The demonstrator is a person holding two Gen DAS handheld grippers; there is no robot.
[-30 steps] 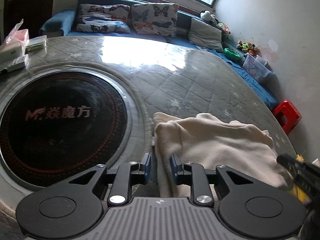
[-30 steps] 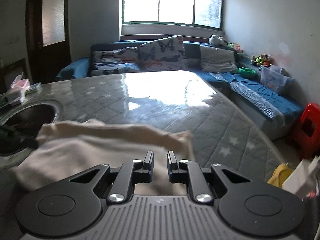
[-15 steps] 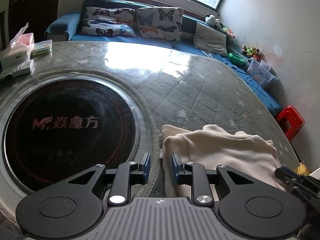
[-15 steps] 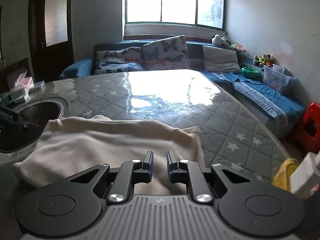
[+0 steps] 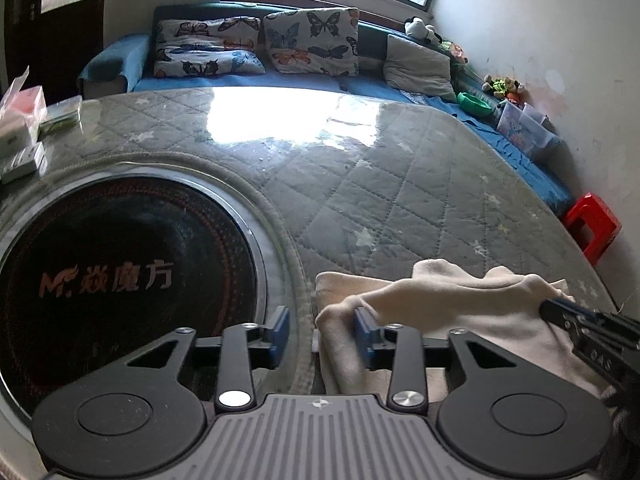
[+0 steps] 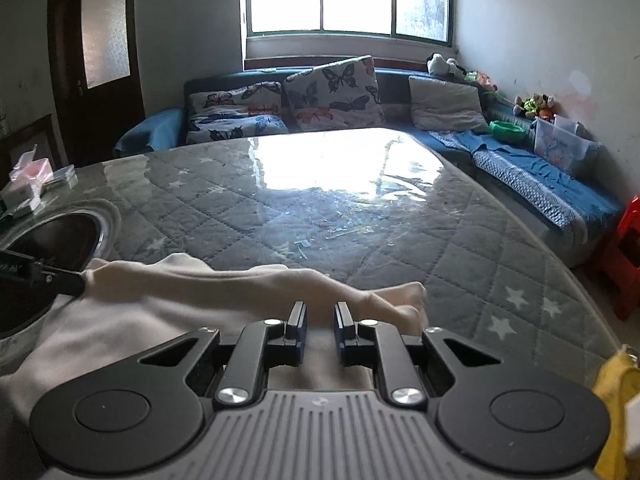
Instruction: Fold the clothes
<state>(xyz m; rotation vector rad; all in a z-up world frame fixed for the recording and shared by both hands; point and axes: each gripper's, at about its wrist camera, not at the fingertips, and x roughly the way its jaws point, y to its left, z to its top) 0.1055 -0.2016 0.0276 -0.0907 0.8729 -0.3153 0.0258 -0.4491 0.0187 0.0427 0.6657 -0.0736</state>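
The cream garment [image 5: 460, 312] is spread on the quilted desk [image 5: 360, 184]. The left hand-held gripper [image 5: 322, 330] is held apart around a fold. Whether the right hand-held gripper [image 6: 320, 324] is clamped cannot be told.

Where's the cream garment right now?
The cream garment lies on the quilted table's near edge, right of the round black cooktop, between both grippers.

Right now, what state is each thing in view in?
left hand-held gripper: open, garment corner between its fingers.
right hand-held gripper: nearly shut, apparently pinching the garment.
cream garment: bunched, one ridge raised off the quilted table.
door: closed.
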